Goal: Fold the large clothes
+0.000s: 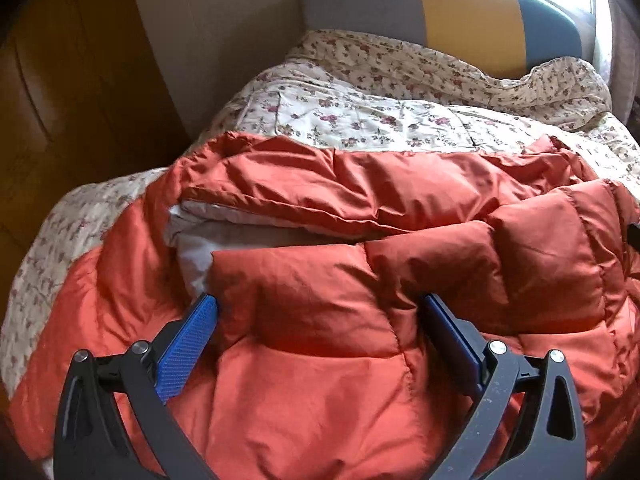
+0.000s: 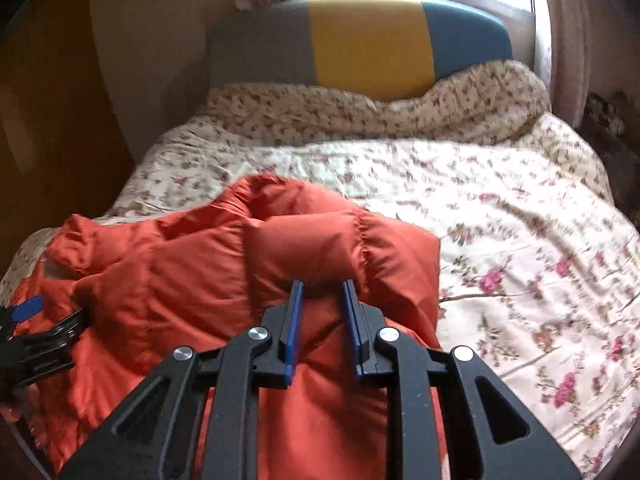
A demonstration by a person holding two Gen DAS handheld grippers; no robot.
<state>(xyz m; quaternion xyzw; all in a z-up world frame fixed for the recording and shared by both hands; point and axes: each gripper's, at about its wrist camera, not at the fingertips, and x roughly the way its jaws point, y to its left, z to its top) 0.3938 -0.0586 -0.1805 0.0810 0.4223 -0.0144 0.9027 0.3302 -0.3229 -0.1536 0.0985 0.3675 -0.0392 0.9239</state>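
An orange puffy down jacket (image 1: 340, 280) lies bunched on the bed, with its pale grey lining (image 1: 200, 240) showing at the left. My left gripper (image 1: 320, 304) is open wide, its blue pads (image 1: 188, 344) set on either side of a padded fold of the jacket. In the right wrist view the jacket (image 2: 200, 280) fills the lower left. My right gripper (image 2: 322, 292) is nearly closed and pinches a puffy fold of the jacket between its pads. The left gripper (image 2: 36, 328) shows at the left edge of that view.
The bed has a floral quilt (image 2: 500, 260) with a rumpled floral blanket (image 2: 380, 112) at the head. A grey, yellow and blue headboard (image 2: 372, 44) stands under a bright window. A wooden wardrobe (image 1: 60, 80) stands at the left of the bed.
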